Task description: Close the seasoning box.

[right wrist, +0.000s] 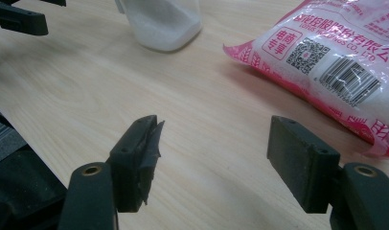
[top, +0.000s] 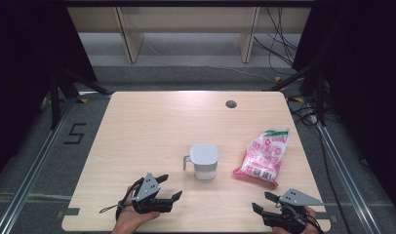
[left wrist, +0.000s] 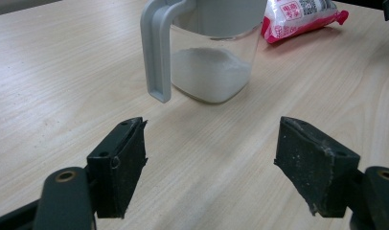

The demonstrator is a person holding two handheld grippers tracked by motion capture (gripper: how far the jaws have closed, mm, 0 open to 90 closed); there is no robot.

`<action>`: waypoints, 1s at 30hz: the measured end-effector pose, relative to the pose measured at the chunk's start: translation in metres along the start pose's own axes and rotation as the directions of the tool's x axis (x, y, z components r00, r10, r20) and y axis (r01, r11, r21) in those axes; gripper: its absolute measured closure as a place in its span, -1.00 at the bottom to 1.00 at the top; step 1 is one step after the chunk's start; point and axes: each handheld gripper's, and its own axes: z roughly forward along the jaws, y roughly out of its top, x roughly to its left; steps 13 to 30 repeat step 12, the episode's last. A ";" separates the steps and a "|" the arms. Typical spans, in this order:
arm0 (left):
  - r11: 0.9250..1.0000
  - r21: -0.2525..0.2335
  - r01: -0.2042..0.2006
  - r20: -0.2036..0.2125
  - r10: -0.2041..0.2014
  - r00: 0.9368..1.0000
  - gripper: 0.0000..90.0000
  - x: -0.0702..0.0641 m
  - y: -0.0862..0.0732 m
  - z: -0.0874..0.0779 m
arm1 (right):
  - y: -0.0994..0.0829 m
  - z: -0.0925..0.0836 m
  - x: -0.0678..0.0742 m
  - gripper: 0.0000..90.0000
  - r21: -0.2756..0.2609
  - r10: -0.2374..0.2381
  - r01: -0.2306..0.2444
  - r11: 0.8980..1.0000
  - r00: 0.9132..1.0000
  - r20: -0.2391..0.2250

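A clear jug with a grey lid and handle (top: pixel 204 160) stands mid-table, partly filled with white granules (left wrist: pixel 208 73). To its right lies a pink and white sealed bag (top: pixel 264 157), its barcode end facing the right gripper view (right wrist: pixel 336 62). My left gripper (top: pixel 169 187) rests near the front edge, left of centre, jaws open and empty, aimed at the jug (left wrist: pixel 202 48). My right gripper (top: pixel 262 202) sits at the front right, jaws open and empty, just short of the bag. In their own views, the left gripper (left wrist: pixel 209 158) and the right gripper (right wrist: pixel 211 158) hold nothing.
A wooden table (top: pixel 152 126) with a round cable hole (top: pixel 230 104) at the back right. Black stands and cables flank both sides of the table. Wooden furniture legs stand on the floor beyond it.
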 end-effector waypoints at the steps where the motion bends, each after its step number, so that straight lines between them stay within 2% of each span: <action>1: 1.000 0.011 -0.019 -0.016 0.019 1.000 -0.44 0.002 0.000 -0.001 | 0.000 0.000 0.001 -0.20 0.010 0.012 -0.012 1.000 1.000 -0.005; 5: 1.000 0.004 0.007 -0.011 -0.007 1.000 -0.44 0.002 -0.001 0.000 | 0.000 0.000 0.001 -0.20 0.007 -0.005 0.005 1.000 1.000 0.011; 6: 1.000 0.008 0.007 -0.008 -0.007 1.000 -0.44 0.003 -0.001 0.000 | 0.000 0.000 0.003 -0.20 0.014 0.021 -0.021 1.000 1.000 0.005; 7: 1.000 0.012 0.008 -0.011 -0.008 1.000 -0.44 0.003 -0.001 0.000 | 0.001 -0.001 0.004 -0.20 0.014 0.025 -0.025 1.000 1.000 0.000; 8: 1.000 0.012 0.010 -0.010 -0.009 1.000 -0.44 0.004 -0.002 0.001 | 0.001 -0.001 0.002 -0.20 0.011 -0.010 0.010 1.000 1.000 0.009; 9: 1.000 0.012 0.021 -0.004 -0.021 1.000 -0.44 0.004 -0.002 0.001 | 0.001 -0.001 0.002 -0.20 0.011 -0.011 0.011 1.000 1.000 0.010; 10: 1.000 0.023 0.009 -0.011 -0.009 1.000 -0.44 0.005 -0.002 0.001 | 0.001 -0.001 0.002 -0.20 0.008 -0.015 0.015 1.000 1.000 0.011; 11: 0.999 0.012 0.030 -0.009 -0.029 1.000 -0.44 0.005 -0.003 0.001 | 0.001 0.000 0.001 -0.20 0.010 -0.015 0.015 1.000 1.000 0.013; 12: 0.999 0.023 0.022 -0.031 -0.022 0.999 -0.44 0.007 -0.003 0.001 | 0.001 0.001 0.001 -0.20 0.011 -0.011 0.011 1.000 1.000 0.004; 30: 0.999 0.023 0.022 -0.031 -0.022 0.999 -0.44 0.007 -0.003 0.001 | 0.001 0.001 0.001 -0.20 0.011 -0.011 0.011 1.000 1.000 0.004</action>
